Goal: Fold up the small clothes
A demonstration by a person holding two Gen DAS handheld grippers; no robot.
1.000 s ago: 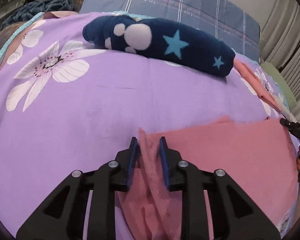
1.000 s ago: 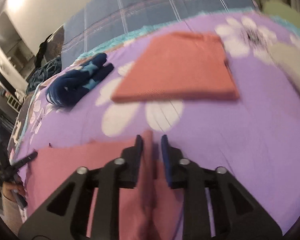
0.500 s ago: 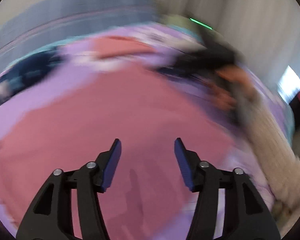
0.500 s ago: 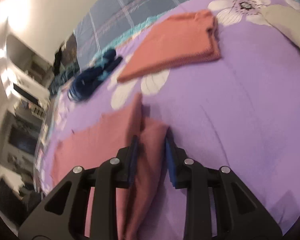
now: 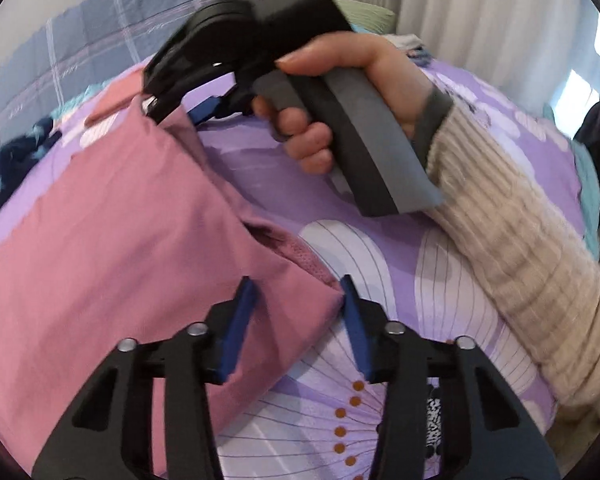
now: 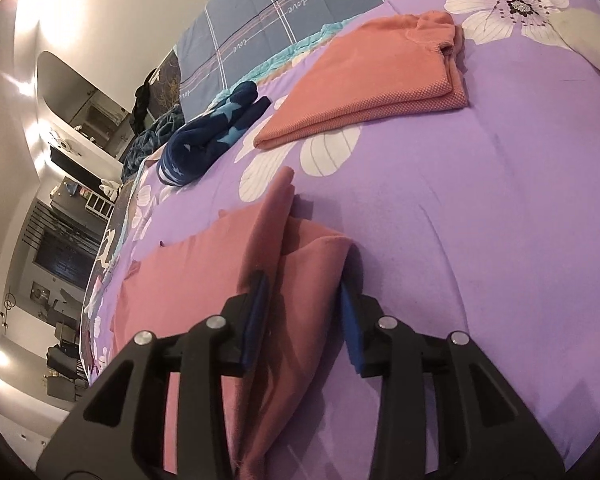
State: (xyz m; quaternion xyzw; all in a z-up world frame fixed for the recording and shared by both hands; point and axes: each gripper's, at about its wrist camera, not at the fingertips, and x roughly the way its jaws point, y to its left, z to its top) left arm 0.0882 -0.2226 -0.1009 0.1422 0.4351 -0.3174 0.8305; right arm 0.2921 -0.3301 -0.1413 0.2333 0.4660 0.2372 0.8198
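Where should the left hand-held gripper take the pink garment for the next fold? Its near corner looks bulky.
Probably the near corner of the pink garment, where the folded layers bunch between the closing blue pads. Come from the near edge, along the bedspread, so both layers sit inside the left hand-held gripper.

I count 2 claws: my left claw (image 5: 298,312) and my right claw (image 6: 302,312), the right one held by 1 hand (image 5: 340,92) in 1 ribbed cream sleeve (image 5: 528,264). On the 1 bed with its purple flowered cover (image 6: 480,200) lie 3 pieces of clothing: 1 dusty-pink garment (image 6: 204,280), 1 folded coral garment (image 6: 380,84) and 1 navy star-patterned bundle (image 6: 204,140). Behind them is 1 blue checked quilt (image 6: 300,0).
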